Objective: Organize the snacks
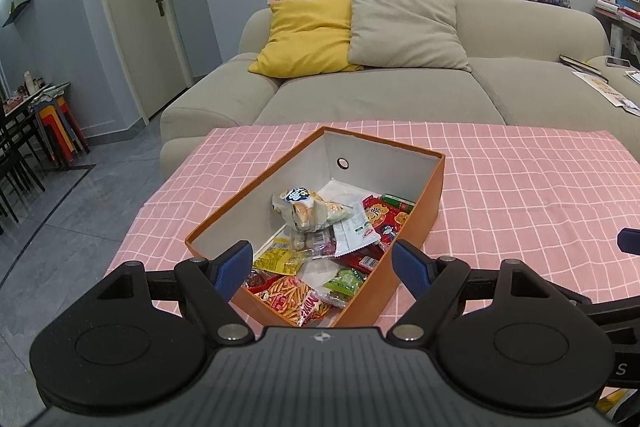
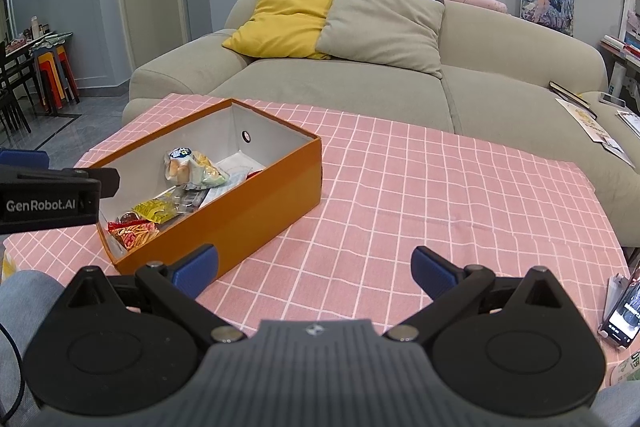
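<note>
An orange cardboard box point(image 1: 434, 183) with a white inside stands on the pink checked tablecloth point(image 1: 520, 187). It holds several snack packets: a clear bread bag point(image 1: 306, 213), a yellow packet point(image 1: 278, 261), a red stick-snack bag point(image 1: 286, 297), a green packet point(image 1: 344, 281). My left gripper point(image 1: 322, 267) is open and empty, held just above the box's near end. My right gripper point(image 2: 314, 271) is open and empty over bare cloth, right of the box point(image 2: 256, 215). The left gripper's body shows at the left edge of the right wrist view point(image 2: 48, 199).
A beige sofa point(image 1: 380, 95) with yellow and grey cushions stands behind the table. A phone on a stand point(image 2: 624, 311) sits at the table's right edge. Stacked stools and dark chairs point(image 1: 56, 123) stand far left on the tiled floor.
</note>
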`<state>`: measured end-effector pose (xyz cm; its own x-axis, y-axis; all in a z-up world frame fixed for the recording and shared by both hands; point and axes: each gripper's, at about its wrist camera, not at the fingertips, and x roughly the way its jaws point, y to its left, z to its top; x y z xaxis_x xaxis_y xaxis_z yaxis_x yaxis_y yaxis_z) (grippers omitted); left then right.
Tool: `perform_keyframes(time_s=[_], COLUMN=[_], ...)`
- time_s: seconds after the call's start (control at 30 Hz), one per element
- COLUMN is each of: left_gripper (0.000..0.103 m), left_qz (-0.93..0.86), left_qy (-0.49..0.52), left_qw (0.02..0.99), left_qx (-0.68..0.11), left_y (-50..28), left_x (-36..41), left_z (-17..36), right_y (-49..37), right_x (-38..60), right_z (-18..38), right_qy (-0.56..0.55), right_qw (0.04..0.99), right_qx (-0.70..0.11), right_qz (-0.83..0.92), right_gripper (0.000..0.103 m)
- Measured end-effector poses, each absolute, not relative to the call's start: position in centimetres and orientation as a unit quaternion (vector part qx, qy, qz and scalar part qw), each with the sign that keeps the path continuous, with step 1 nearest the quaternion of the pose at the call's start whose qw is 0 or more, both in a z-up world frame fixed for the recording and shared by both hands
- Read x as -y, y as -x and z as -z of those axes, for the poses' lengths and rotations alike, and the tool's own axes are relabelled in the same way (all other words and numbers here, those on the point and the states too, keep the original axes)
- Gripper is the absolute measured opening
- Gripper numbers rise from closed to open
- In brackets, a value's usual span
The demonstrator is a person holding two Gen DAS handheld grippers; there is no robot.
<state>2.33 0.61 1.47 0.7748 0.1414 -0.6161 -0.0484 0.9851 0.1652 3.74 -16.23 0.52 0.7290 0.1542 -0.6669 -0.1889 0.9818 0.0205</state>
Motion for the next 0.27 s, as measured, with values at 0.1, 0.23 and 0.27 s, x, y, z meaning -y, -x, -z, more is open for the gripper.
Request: perform_keyframes(time_s=[0.1,0.23,0.27], left_gripper=[0.093,0.093,0.093], left_qz=[-0.051,-0.051,-0.051], left_qy=[-0.07,-0.069,-0.069], left_qw=[0.94,0.942,0.942], left_qx=[-0.331,-0.326,-0.325], left_y=[-2.29,-2.13,-2.12], left_x=[-0.65,-0.64,-0.63], left_z=[-1.58,-1.85,-1.91], right_y=[-3.74,-3.76,-3.75], right_x=[16.22,16.21,16.19], right_z=[-0.57,-0.73,-0.73], right_qy=[0.025,0.026,0.026], right_qw=[0.93,0.93,0.93], right_qx=[-0.355,-0.353,-0.353], right_qz=[-0.093,-0.094,-0.093], right_gripper=[0.099,0.099,0.099])
